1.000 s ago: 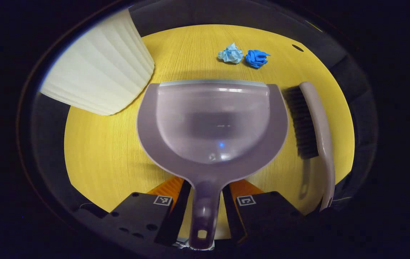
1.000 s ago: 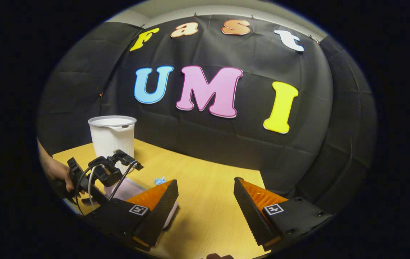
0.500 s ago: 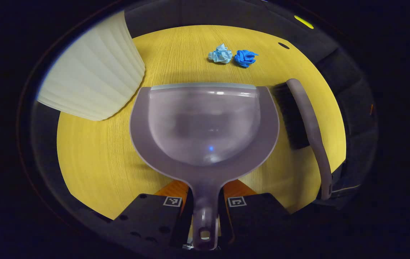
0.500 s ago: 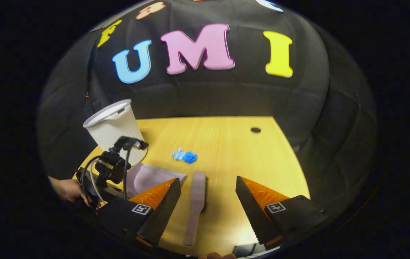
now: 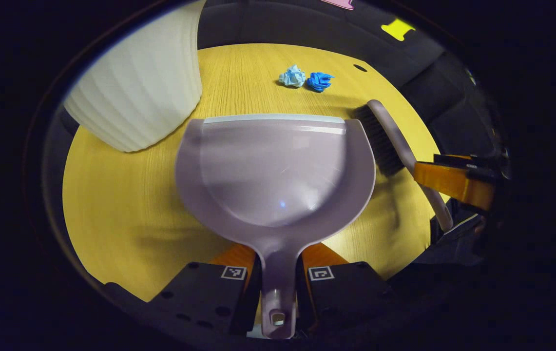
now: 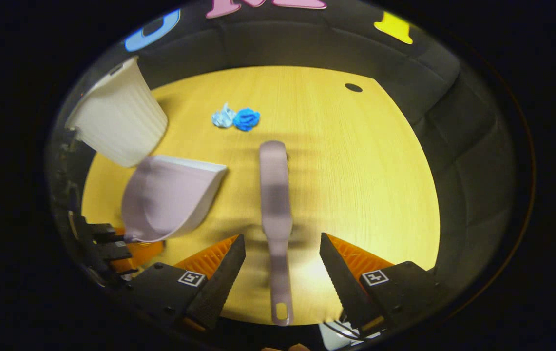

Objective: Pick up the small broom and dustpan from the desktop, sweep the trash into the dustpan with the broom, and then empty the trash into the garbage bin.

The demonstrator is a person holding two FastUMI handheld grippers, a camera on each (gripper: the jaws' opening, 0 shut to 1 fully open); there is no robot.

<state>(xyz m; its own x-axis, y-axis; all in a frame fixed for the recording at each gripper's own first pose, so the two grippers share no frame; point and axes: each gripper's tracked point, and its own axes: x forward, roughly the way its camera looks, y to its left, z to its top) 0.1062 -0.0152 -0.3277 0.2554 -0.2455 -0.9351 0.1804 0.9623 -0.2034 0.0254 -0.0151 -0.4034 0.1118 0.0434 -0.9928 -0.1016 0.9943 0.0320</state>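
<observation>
A mauve dustpan [image 5: 278, 165] lies in front of me on the yellow table [image 5: 126, 204]. My left gripper [image 5: 278, 258] is shut on its handle. To its right lies the small broom [image 5: 387, 141], bristles toward the pan. In the right gripper view the broom [image 6: 276, 195] points away from me, and my right gripper [image 6: 282, 253] stands open with one finger on each side of the handle, not touching it. Two crumpled wads, light blue [image 6: 222, 118] and blue [image 6: 247, 119], lie beyond the broom head. One finger of the right gripper [image 5: 453, 180] shows beside the broom handle.
A white ribbed garbage bin [image 5: 141, 92] stands at the far left, close to the dustpan's front corner; it is the same bin [image 6: 117, 122] left of the wads. A small dark hole [image 6: 353, 87] marks the table's far right. Black cloth walls ring the table.
The right gripper tilted down and came over the broom, so the handle now lies between its open fingers. The left gripper closed on the dustpan handle and drew back slightly.
</observation>
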